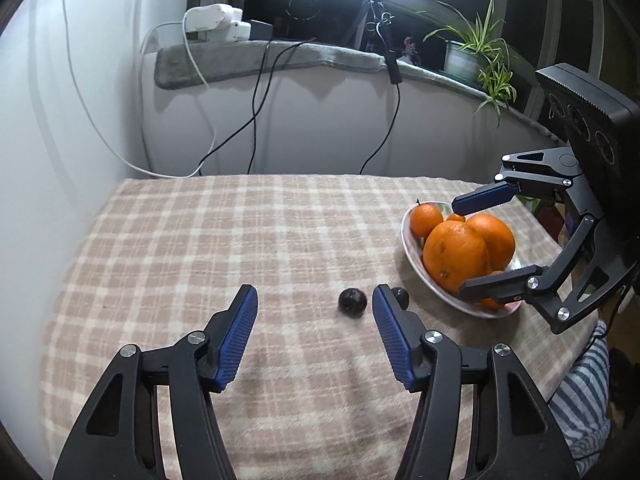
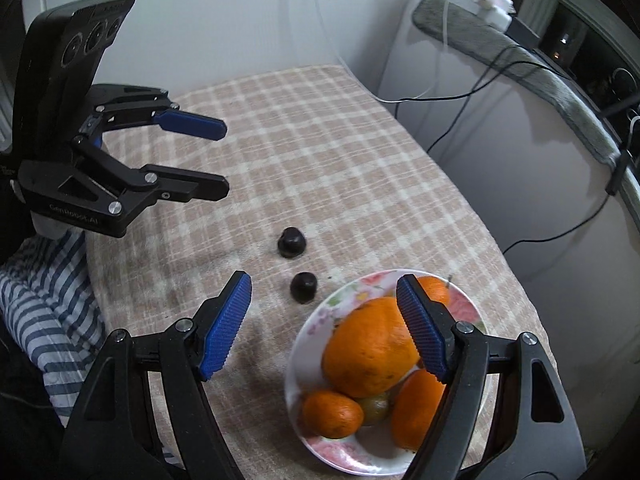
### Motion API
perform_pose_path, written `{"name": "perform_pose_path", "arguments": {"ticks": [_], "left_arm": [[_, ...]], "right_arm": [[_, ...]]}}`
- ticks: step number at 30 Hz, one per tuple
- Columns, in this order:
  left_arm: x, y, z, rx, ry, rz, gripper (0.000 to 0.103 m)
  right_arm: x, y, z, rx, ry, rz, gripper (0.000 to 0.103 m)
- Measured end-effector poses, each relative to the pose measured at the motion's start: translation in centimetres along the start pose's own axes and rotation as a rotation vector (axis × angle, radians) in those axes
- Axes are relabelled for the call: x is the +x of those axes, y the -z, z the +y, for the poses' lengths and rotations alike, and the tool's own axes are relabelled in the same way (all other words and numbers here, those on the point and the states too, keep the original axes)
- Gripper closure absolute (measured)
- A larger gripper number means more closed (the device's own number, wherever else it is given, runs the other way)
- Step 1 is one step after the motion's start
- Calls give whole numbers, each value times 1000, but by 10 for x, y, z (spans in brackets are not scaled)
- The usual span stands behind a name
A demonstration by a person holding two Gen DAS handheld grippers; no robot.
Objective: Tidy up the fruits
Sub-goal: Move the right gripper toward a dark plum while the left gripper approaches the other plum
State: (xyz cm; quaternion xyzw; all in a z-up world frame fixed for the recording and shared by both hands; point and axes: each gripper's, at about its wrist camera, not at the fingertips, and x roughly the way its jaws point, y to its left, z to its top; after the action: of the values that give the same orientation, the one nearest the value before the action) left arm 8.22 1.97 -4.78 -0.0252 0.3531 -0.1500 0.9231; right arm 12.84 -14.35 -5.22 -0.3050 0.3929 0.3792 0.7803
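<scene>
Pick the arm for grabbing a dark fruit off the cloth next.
Left, probably. Its open tongs point at the two dark fruits, with one just ahead. The right tongs, open, hang over the plate of oranges.

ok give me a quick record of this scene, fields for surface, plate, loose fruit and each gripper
surface: table under a checked cloth
plate: floral plate holding a large orange, other oranges and a small greenish fruit
loose fruit: two dark fruits on the cloth, one farther from the plate, one beside its rim
left gripper: open, empty, aimed near the dark fruits
right gripper: open, empty, over the plate's edge
</scene>
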Motion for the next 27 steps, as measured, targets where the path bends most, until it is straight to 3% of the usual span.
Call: {"name": "perform_pose_path", "arguments": {"ticks": [4,17,19,27], "left_arm": [[-6,3,2,-1,-5,-9,44],[-9,10,7,-17,4,-7,44],[-7,11,7,-17,13,3,44],[11,14,3,-23,87,57,61]], "right_arm": [[5,-3,8,-25,-12,20,31],[15,-8,18,-34,-15,52,32],[17,-8,18,-30,-16,61,38],[28,-9,16,-36,-25,105,48]]}}
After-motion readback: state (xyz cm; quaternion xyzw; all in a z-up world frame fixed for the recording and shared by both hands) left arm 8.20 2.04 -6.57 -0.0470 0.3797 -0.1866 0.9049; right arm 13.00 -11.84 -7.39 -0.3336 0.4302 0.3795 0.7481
